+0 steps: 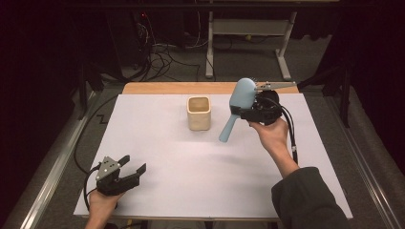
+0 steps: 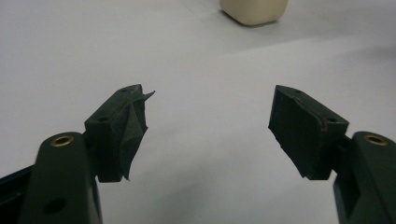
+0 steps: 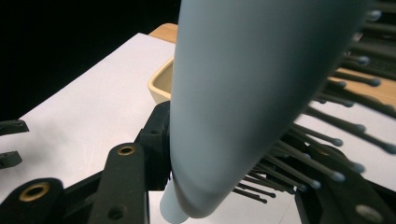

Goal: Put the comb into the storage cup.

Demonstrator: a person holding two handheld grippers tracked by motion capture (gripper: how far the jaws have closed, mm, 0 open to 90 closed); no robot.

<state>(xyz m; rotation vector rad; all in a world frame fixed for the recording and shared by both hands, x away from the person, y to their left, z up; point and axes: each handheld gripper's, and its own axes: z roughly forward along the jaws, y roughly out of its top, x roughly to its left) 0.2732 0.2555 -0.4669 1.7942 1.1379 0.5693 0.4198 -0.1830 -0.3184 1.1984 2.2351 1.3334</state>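
The right gripper (image 1: pixel 249 113) is held up above the far right part of the white table (image 1: pixel 191 167), its jaws clamped on a pale blue hairbrush (image 1: pixel 237 102) at the neck where the head meets the handle. The brush is tilted, its rounded head up and to the far side, its handle slanting down and to the left toward the near side. In the right gripper view the brush's smooth back (image 3: pixel 243 93) faces the camera, with dark bristles sticking out to the right. A cream square cup (image 1: pixel 198 112) stands upright on the table just left of the brush, apart from it. The left gripper (image 1: pixel 130 168) rests low at the near left corner, jaws spread wide with nothing between them, pointing toward the cup (image 2: pixel 254 10).
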